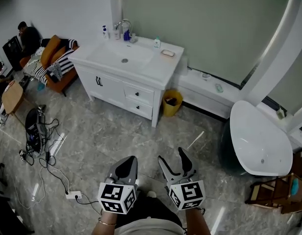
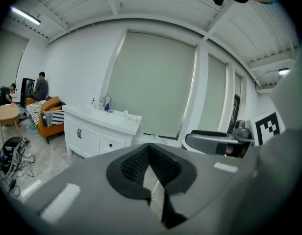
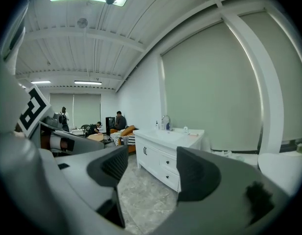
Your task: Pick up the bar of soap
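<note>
The bar of soap (image 1: 167, 53) lies in a small dish on the right end of the white vanity counter (image 1: 156, 68), far across the room from both grippers. In the left gripper view the vanity (image 2: 99, 126) shows at left, and in the right gripper view it (image 3: 165, 148) stands in the middle distance. Both grippers are low in the head view, over the grey marble floor. My left gripper (image 1: 126, 168) is shut with nothing in it, its pads meeting (image 2: 150, 153). My right gripper (image 1: 173, 159) stands open and empty, its jaws wide apart (image 3: 148, 170).
A yellow bin (image 1: 171, 103) stands beside the vanity. A white bathtub (image 1: 261, 141) and a wooden stool (image 1: 276, 192) are at the right. Cables and a power strip (image 1: 72, 195) lie on the floor at left. An orange sofa (image 1: 55, 65) and seated people are at far left.
</note>
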A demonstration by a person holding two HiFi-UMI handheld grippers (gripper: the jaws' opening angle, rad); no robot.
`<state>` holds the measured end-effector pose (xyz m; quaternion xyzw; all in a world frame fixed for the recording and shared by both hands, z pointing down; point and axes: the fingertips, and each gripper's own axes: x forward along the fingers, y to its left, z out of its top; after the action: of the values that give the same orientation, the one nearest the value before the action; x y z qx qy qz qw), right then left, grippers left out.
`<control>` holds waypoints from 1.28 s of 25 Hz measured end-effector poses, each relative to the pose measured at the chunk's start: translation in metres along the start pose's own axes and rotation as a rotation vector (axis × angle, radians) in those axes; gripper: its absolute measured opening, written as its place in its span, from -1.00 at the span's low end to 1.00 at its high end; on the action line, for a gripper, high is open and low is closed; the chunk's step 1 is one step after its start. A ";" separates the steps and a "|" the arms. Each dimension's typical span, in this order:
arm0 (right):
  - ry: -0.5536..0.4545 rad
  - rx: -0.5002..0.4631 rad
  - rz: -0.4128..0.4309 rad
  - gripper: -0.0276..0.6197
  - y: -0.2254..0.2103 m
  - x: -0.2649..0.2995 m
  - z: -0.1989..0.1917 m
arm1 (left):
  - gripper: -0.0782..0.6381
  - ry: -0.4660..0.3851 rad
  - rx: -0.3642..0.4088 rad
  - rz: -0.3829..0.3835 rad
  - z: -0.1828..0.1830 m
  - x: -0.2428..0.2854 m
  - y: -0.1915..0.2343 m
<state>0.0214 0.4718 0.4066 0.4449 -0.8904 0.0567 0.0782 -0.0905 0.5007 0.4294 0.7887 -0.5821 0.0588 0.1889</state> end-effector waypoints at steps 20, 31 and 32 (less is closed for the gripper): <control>-0.051 0.060 -0.044 -0.01 -0.065 0.111 0.039 | -0.76 -0.034 0.023 -0.055 0.063 0.118 0.052; -0.020 0.071 -0.132 -0.01 -0.087 0.195 0.058 | -0.76 -0.026 0.011 -0.143 0.103 0.183 0.105; -0.021 0.069 -0.142 -0.01 -0.088 0.202 0.060 | -0.76 -0.028 0.006 -0.160 0.107 0.190 0.107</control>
<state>-0.0325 0.2506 0.3888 0.5100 -0.8548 0.0769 0.0575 -0.1453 0.2648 0.4148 0.8339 -0.5198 0.0341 0.1824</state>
